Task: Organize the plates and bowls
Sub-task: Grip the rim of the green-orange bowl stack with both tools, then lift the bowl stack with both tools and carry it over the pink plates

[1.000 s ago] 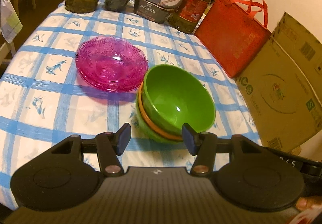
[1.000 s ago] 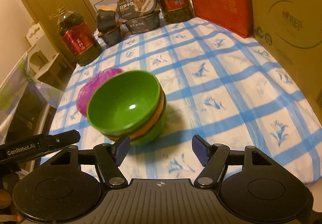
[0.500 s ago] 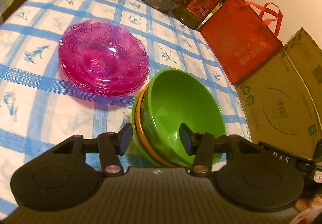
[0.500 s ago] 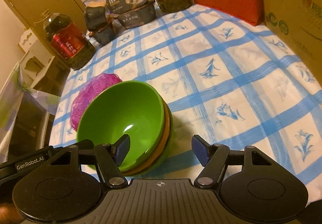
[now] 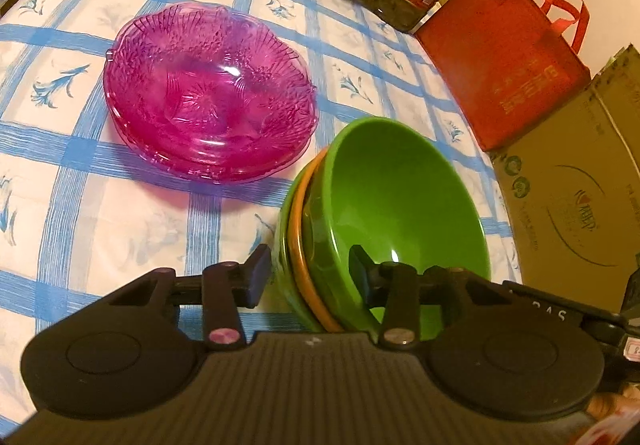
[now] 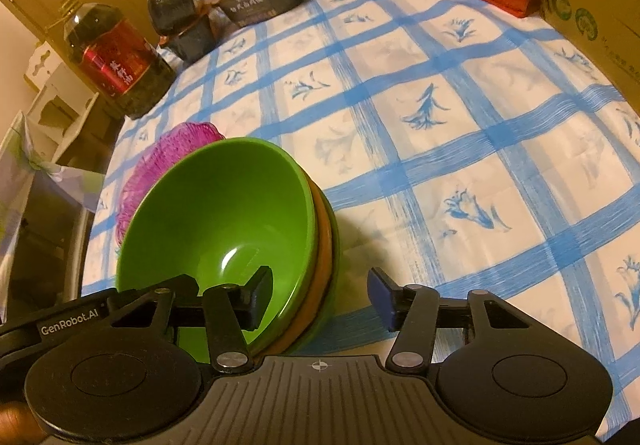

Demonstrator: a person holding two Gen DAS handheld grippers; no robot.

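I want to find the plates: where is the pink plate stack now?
In the left wrist view, the pink plate stack lies on the checked tablecloth, up and left of the green bowl stack.

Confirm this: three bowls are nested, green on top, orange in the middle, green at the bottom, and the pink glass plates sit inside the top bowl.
Not quite. The pink glass plates sit on the tablecloth beside the bowl stack, not inside the top bowl, as the left wrist view shows. The nesting order is right.

You see glossy, smooth green bowls (image 5: 400, 205), ribbed translucent pink glass plates (image 5: 208, 101), and a matt checked tablecloth (image 6: 440, 133).
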